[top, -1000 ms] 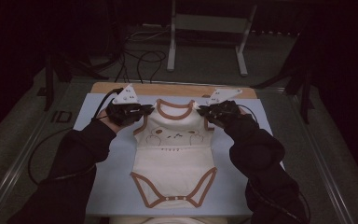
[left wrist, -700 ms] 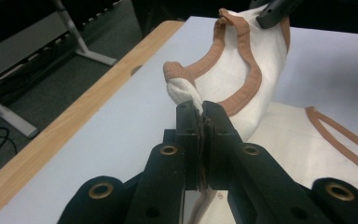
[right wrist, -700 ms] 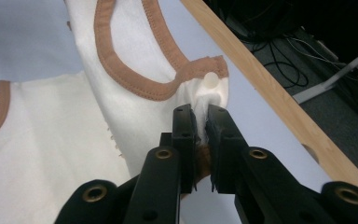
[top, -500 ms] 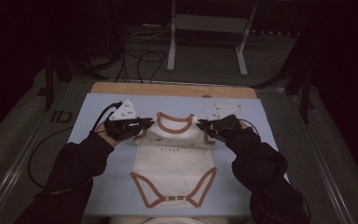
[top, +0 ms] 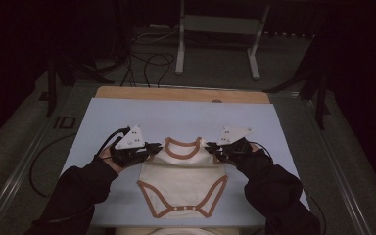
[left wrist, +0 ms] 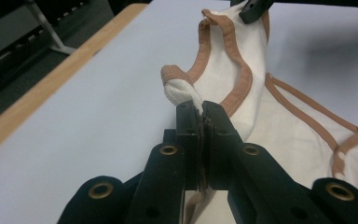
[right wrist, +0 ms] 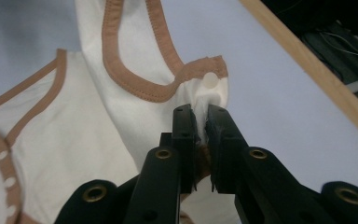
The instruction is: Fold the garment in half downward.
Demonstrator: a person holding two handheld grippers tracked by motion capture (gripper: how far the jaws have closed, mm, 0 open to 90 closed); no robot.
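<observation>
- Both grippers have drawn the bodysuit's (top: 183, 178) shoulders nearer and lower; it lies on the near middle of the bench (top: 127, 112).
- Left gripper (top: 149, 151): jaws pinching the left shoulder.
- Right gripper (top: 211, 148): jaws pinching the right shoulder.
- Likely folding the top over: next, lay the shoulders flat and release.

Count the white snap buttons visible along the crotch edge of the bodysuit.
3, in a row on the brown crotch trim of the bodysuit: left, middle, right. Others may be hidden.
</observation>
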